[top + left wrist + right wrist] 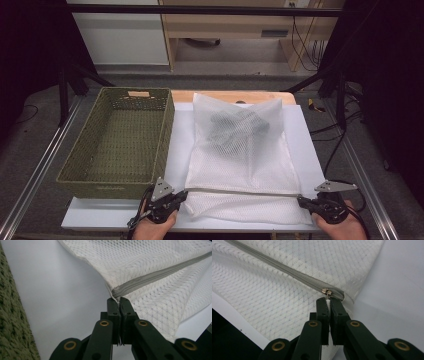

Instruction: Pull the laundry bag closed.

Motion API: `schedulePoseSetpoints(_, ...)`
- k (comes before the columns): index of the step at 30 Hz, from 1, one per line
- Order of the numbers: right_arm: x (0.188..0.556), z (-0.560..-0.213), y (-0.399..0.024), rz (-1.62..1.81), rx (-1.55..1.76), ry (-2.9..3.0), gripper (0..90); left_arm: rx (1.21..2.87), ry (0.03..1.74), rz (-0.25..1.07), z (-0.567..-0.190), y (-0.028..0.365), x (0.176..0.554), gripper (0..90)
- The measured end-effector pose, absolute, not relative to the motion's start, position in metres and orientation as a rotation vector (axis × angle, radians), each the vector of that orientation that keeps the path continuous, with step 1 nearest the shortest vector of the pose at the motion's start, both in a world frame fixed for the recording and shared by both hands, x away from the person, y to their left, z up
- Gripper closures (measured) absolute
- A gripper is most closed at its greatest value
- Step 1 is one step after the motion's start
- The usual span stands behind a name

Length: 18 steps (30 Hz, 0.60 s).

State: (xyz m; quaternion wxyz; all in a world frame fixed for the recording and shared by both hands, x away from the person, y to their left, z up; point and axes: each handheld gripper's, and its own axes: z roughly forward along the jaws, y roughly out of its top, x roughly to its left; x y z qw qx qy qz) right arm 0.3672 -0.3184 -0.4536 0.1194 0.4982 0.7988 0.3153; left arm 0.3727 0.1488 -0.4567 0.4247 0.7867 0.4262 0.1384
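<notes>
Left gripper (119, 300): clamping the mesh bag's (240, 155) corner at the zipper (160, 275) end.
Right gripper (329, 300): pinching the zipper pull (327, 292).
Basket (165, 125): sitting left of bag.

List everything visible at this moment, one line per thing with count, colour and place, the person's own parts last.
mesh laundry bag: one, white, on the board right of the basket, near end folded under along the zipper
zipper: one, grey, across the bag's near end; slider at its right end
dark garment: one, grey, inside the bag's far half
woven basket: one, olive green, left of the bag, nothing visible inside
board: one, white, under the bag
left tongs: one, black, shut on the bag's left zipper end
right tongs: one, black, shut at the slider end
hands: two, bottom edge
</notes>
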Motion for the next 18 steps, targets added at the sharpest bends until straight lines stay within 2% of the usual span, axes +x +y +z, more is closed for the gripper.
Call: schedulePoseSetpoints(18,0.3676,-0.4539,-0.3229,0.919,1.471,2.325,87.0,1.984,1.074,0.359,-0.4580,0.1482,0.3725,88.9)
